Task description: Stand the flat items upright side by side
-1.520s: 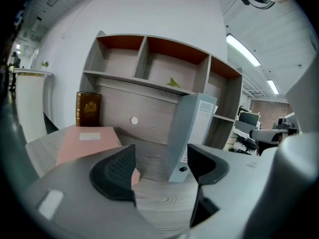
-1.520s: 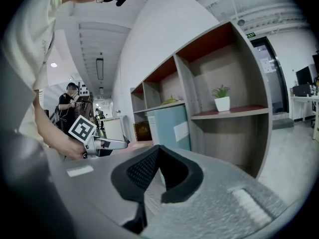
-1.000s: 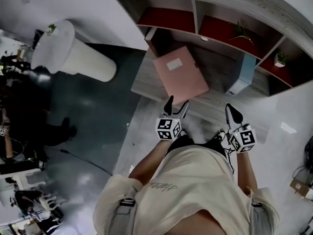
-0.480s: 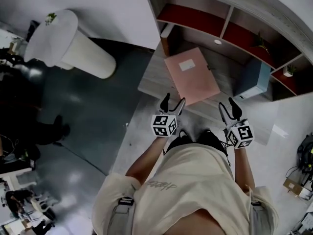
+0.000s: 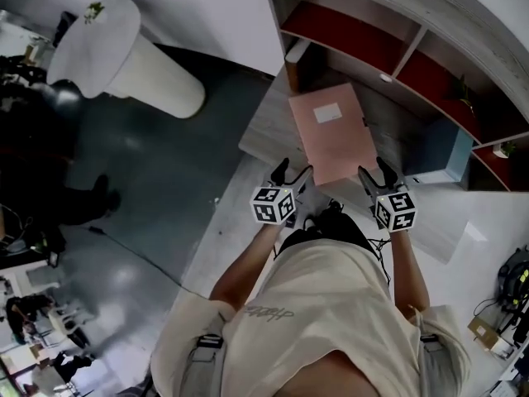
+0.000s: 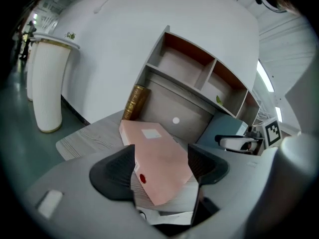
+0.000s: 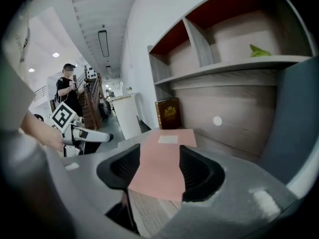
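Raising the pink folder point(image 5: 332, 135), lying flat on the counter point(image 5: 264, 135) at frame centre, calls for a square grip on its near edge. The left hand-held gripper point(image 5: 293, 170) stands wide and the right hand-held gripper point(image 5: 374, 170) is opening, neither pressing it. Since the earlier frame, both have drawn up to the folder's near corners.

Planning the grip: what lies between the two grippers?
Head view: the pink folder, its near end, lies between left gripper and right gripper, whose opening jaws have it between them, ungripped.

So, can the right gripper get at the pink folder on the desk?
Probably yes: the right gripper, jaws opening and empty, hovers at the near edge of the pink folder; nothing blocks it.
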`<state>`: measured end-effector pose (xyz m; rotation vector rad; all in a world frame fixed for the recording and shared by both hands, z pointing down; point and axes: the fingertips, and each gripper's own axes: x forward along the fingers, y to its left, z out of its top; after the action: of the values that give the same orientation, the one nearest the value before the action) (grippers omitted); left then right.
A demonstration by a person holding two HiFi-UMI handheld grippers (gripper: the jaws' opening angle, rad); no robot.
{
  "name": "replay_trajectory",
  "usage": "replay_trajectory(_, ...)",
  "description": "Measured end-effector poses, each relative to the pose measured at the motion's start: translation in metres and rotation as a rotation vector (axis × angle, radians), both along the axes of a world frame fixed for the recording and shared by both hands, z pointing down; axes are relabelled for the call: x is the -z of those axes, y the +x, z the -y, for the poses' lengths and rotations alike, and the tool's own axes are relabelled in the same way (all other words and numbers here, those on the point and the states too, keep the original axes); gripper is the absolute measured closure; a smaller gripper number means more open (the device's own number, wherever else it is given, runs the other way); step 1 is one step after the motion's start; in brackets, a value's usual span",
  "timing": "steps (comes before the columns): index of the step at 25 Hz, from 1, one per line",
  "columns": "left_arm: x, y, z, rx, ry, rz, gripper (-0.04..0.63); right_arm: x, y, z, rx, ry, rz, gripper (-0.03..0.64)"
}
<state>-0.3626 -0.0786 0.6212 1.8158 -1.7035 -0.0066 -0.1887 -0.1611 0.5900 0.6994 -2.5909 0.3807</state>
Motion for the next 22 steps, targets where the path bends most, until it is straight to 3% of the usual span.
replay_trajectory(8, -0.034, -0.018, 0.03, 0.04, -0.131, -0.061, 0.235, -0.04, -0.018, 0.063, 0.034, -0.057, -0.035, 0.367)
replay_trajectory(14, -0.064, -0.031, 0.052, 0.081, -0.194, -0.187, 0.233, -0.077, -0.035, 0.092, 0.059, -0.145, -0.068, 0.365)
replay_trajectory(18, -0.086, -0.03, 0.065, 0.058, -0.226, -0.308, 0.23, -0.098, -0.04, 0.108, 0.061, -0.226, -0.087, 0.318)
replay_trajectory(22, -0.099, -0.03, 0.08, 0.014, -0.259, -0.332, 0.227, -0.117, -0.041, 0.118, 0.058, -0.323, -0.114, 0.258)
